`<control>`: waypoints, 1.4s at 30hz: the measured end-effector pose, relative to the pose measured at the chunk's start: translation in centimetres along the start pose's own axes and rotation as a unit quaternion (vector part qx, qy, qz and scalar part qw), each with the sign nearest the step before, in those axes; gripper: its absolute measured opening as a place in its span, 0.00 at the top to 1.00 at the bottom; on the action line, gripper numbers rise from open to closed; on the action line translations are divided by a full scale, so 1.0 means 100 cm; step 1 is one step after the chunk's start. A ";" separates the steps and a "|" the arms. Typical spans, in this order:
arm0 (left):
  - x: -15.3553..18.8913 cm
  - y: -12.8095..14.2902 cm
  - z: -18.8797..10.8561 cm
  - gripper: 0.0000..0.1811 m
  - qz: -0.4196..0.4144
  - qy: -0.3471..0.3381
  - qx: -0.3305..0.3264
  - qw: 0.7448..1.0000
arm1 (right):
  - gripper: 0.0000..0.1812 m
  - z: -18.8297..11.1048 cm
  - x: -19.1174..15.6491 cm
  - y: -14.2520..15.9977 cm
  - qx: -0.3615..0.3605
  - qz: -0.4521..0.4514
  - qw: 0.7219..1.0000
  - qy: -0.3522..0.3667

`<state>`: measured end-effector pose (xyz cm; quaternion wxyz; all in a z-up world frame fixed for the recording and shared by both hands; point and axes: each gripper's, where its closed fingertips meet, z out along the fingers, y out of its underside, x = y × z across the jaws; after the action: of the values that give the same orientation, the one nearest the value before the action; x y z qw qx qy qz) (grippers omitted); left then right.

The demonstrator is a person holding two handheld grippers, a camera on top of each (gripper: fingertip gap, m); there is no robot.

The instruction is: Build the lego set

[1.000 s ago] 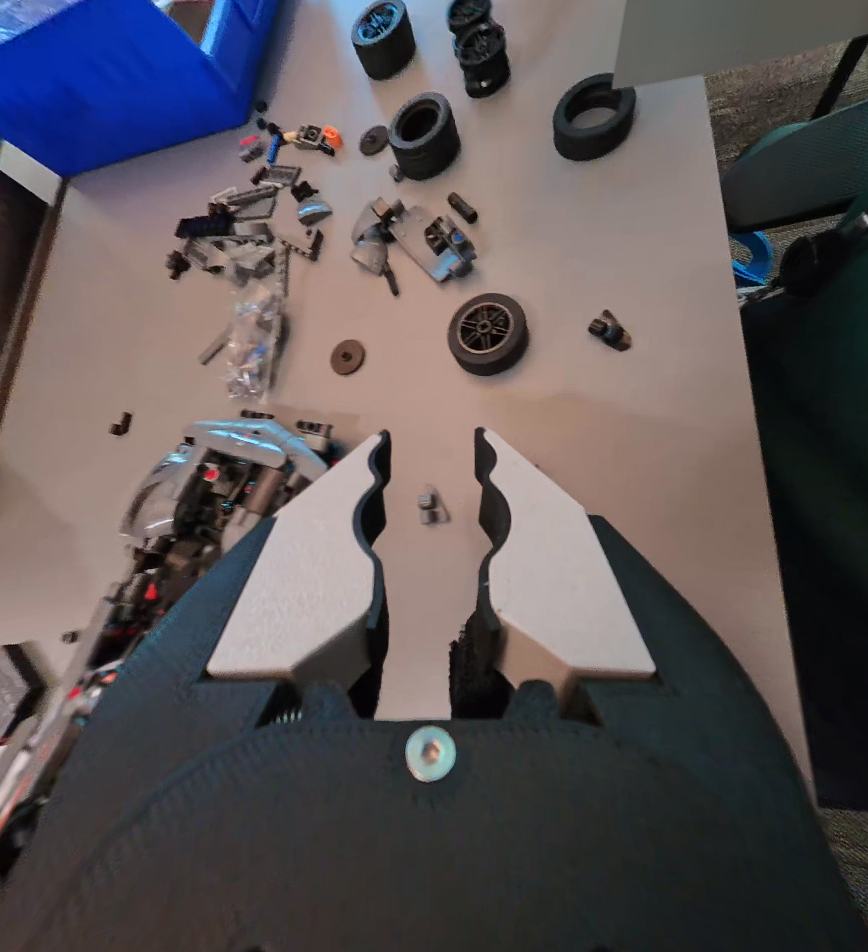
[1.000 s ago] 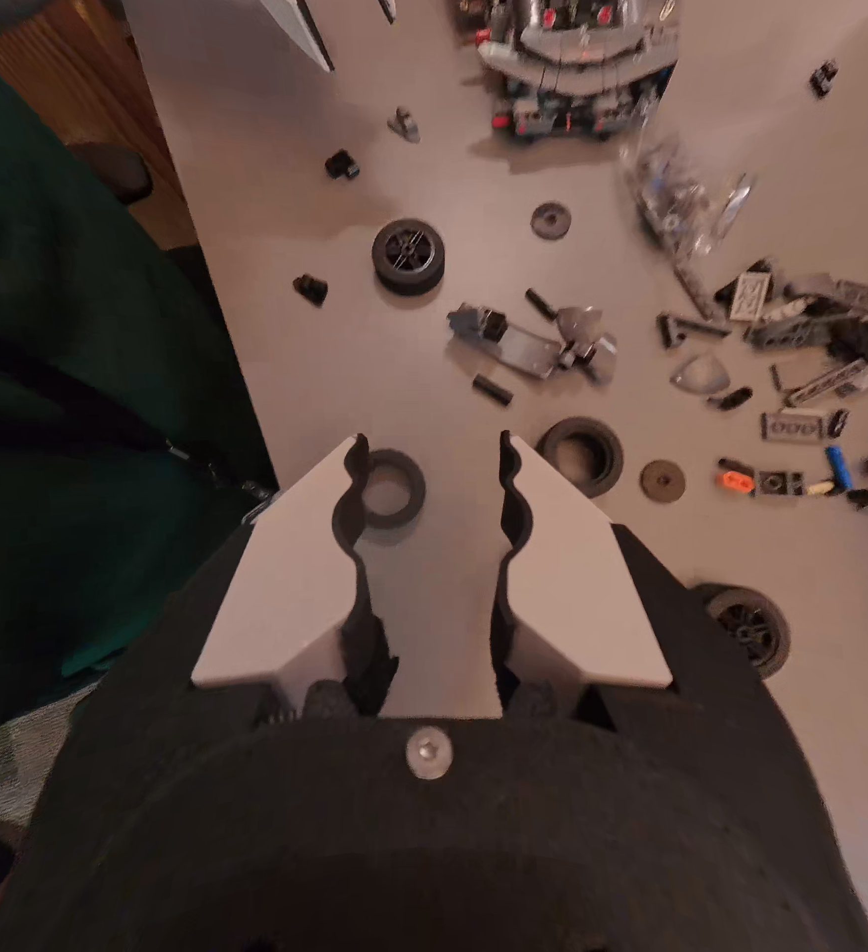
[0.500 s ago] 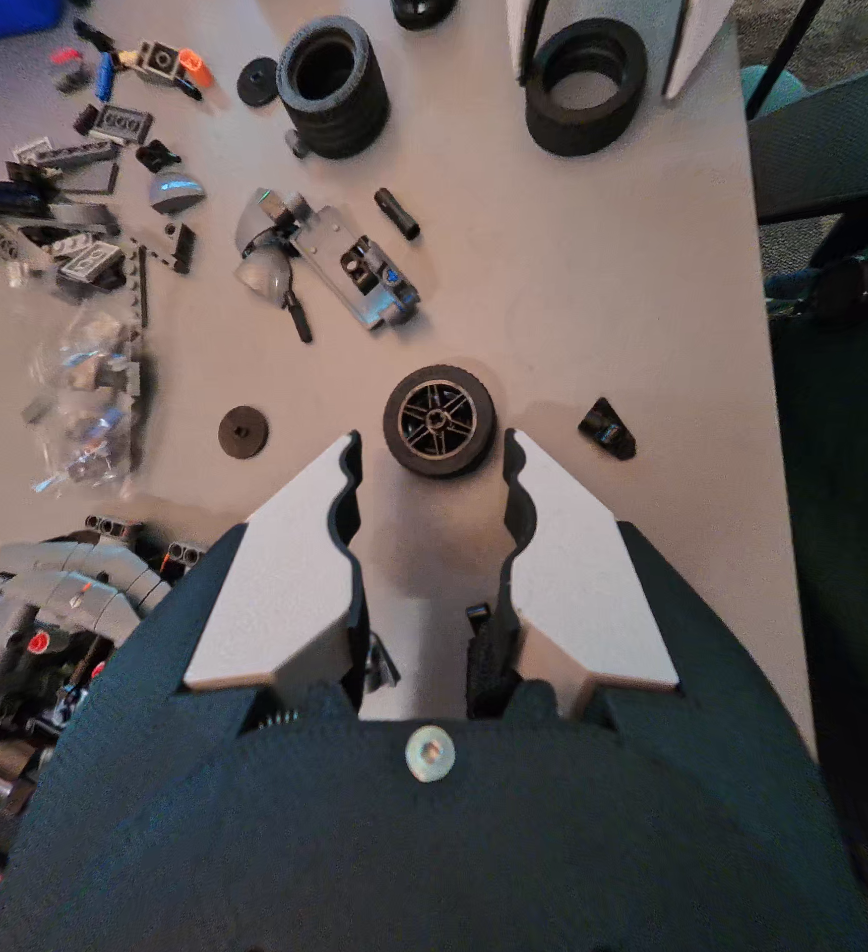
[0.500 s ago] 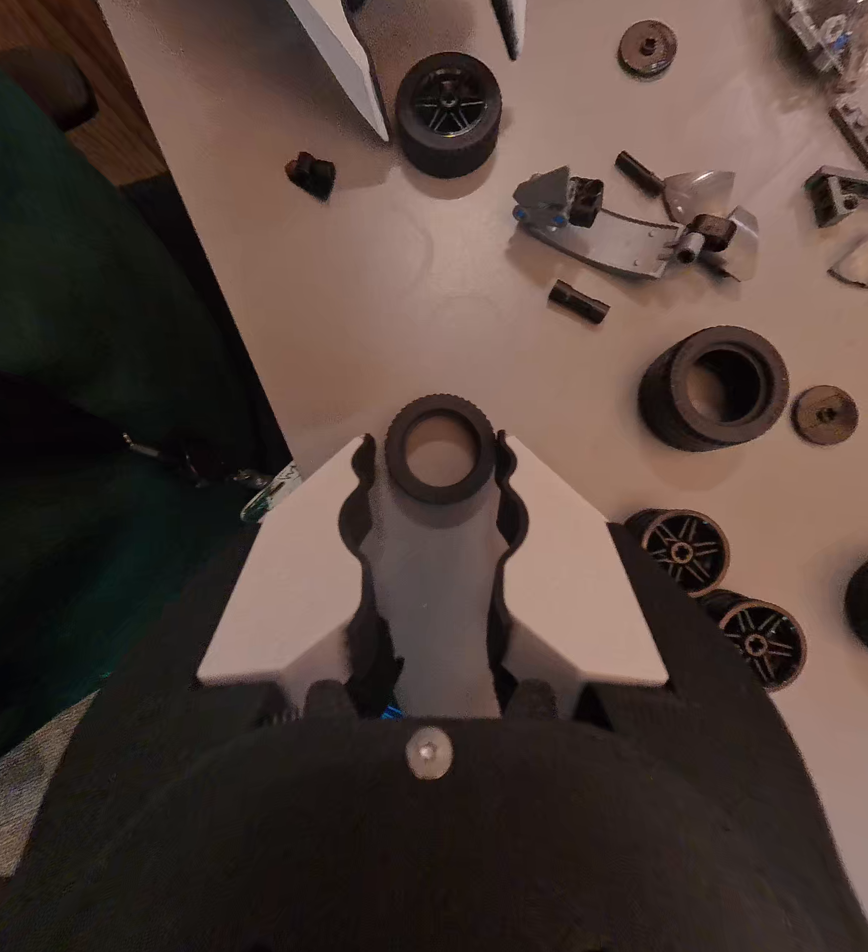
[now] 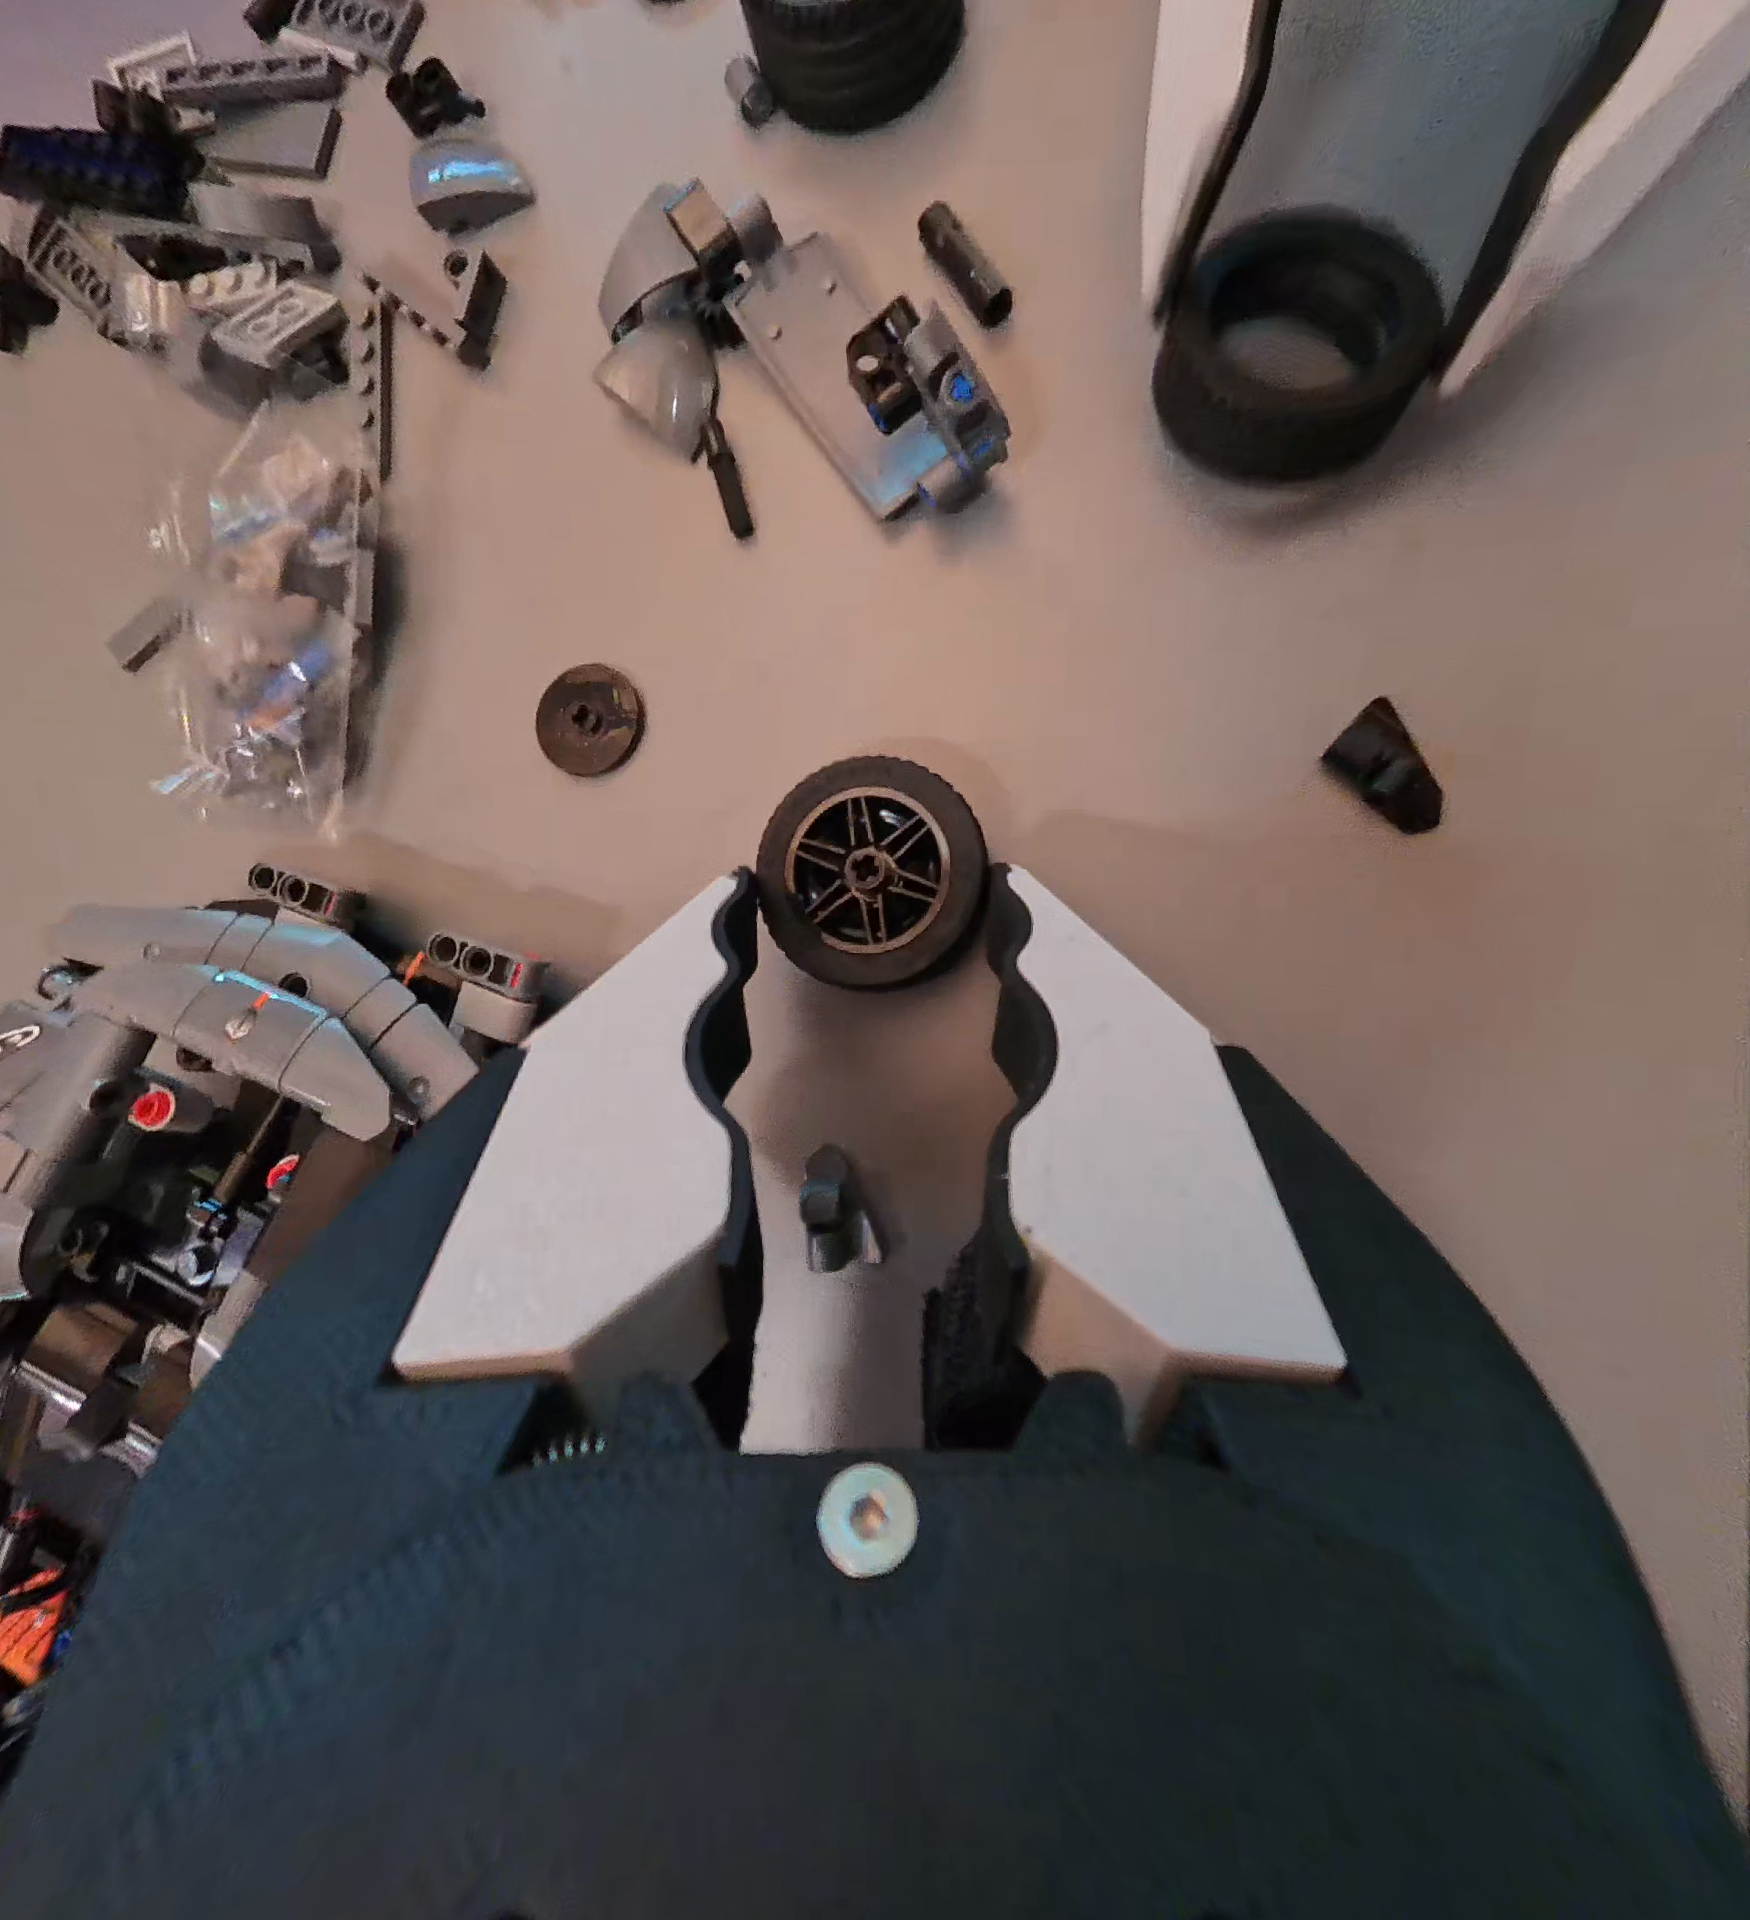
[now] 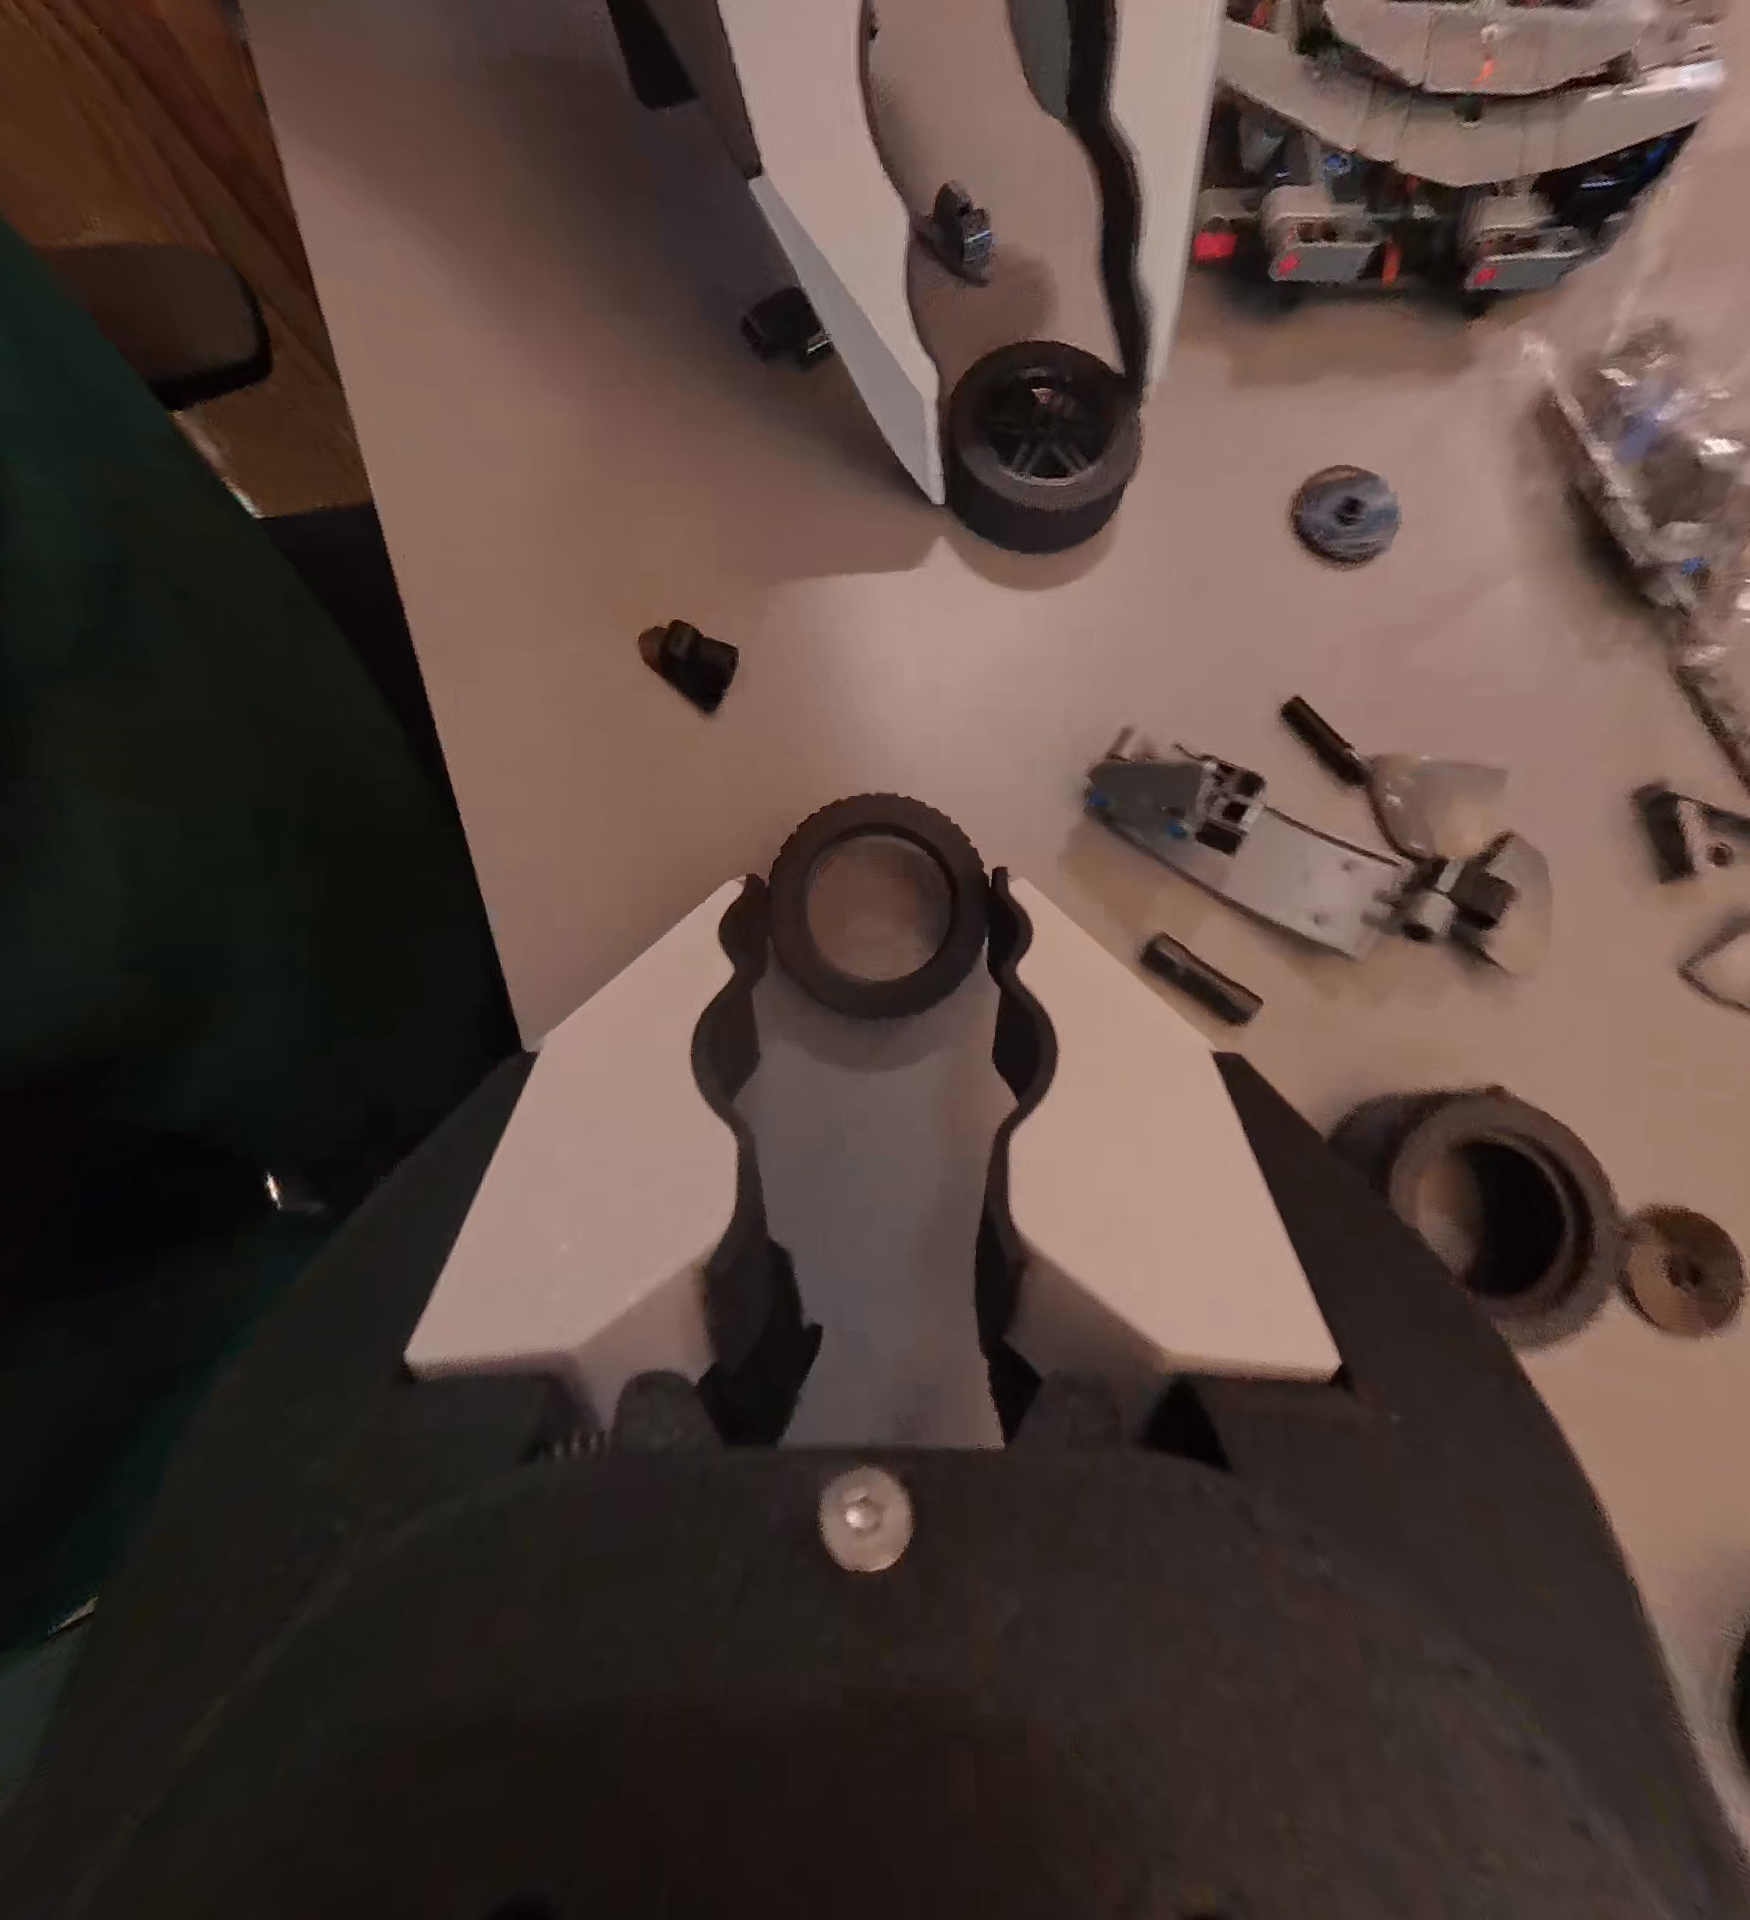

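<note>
A black wheel with a spoked rim [image 5: 871, 871] stands on the grey table [image 5: 1214, 644], and my left gripper [image 5: 871, 883] is shut on it, both fingertips touching its tread. It also shows in the right wrist view [image 6: 1042, 447], held between the left gripper's fingers [image 6: 850, 343]. My right gripper [image 6: 871, 883] is shut on an empty black tyre [image 6: 876, 920] near the table's edge. The tyre also shows in the left wrist view [image 5: 1286, 348]. Both parts look to be resting on the table.
A partly built grey car model [image 5: 175, 1091] lies left of my left gripper. A small grey piece [image 5: 829, 1210] lies between the left fingers. A clear parts bag [image 5: 268, 613], grey sub-assembly [image 5: 829, 353], black disc [image 5: 588, 719], loose tyre [image 6: 1494, 1216] and black piece [image 5: 1385, 769] lie around.
The left gripper moved forward from the small grey piece to the wheel and narrowed onto it. The right gripper moved in on the tyre and narrowed onto it.
</note>
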<state>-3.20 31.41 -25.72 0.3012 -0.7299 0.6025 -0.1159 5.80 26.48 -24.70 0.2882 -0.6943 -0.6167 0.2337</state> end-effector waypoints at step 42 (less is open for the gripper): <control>-0.004 -0.047 -0.017 0.73 0.093 -0.042 0.170 0.980 | 0.78 -0.035 0.107 0.036 -0.002 0.129 0.987 0.091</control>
<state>-0.40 31.69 -21.59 0.4554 -0.6131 0.6259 -0.1580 12.13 36.48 -24.33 0.3093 -0.7869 -0.4937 0.2033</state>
